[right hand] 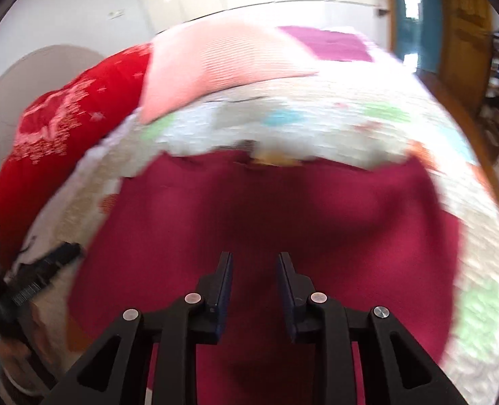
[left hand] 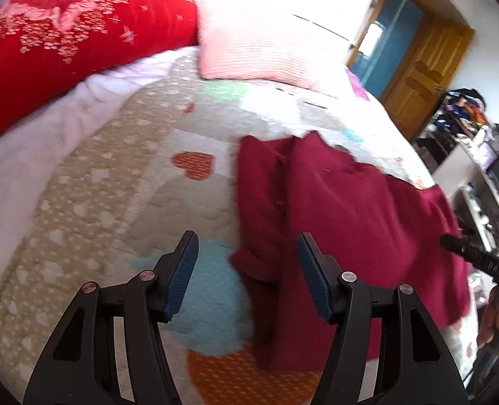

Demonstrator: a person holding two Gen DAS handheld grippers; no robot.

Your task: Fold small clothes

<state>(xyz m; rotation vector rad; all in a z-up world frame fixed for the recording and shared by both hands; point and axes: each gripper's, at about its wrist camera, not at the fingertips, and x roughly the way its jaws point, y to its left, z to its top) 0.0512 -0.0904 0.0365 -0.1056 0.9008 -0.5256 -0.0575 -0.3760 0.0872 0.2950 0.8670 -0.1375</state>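
Note:
A dark red knit garment (left hand: 343, 222) lies on the patterned quilt (left hand: 114, 182), partly folded, with a doubled strip along its left edge. My left gripper (left hand: 247, 246) is open and empty, just above that left edge. In the right wrist view the same garment (right hand: 283, 209) fills the middle, blurred. My right gripper (right hand: 254, 263) is open and empty above the garment. The right gripper also shows at the right edge of the left wrist view (left hand: 475, 256).
A red patterned duvet (left hand: 63, 40) and a pink pillow (left hand: 266, 44) lie at the head of the bed. A wooden door (left hand: 424, 74) and cluttered shelves (left hand: 468, 141) stand to the right, beyond the bed edge.

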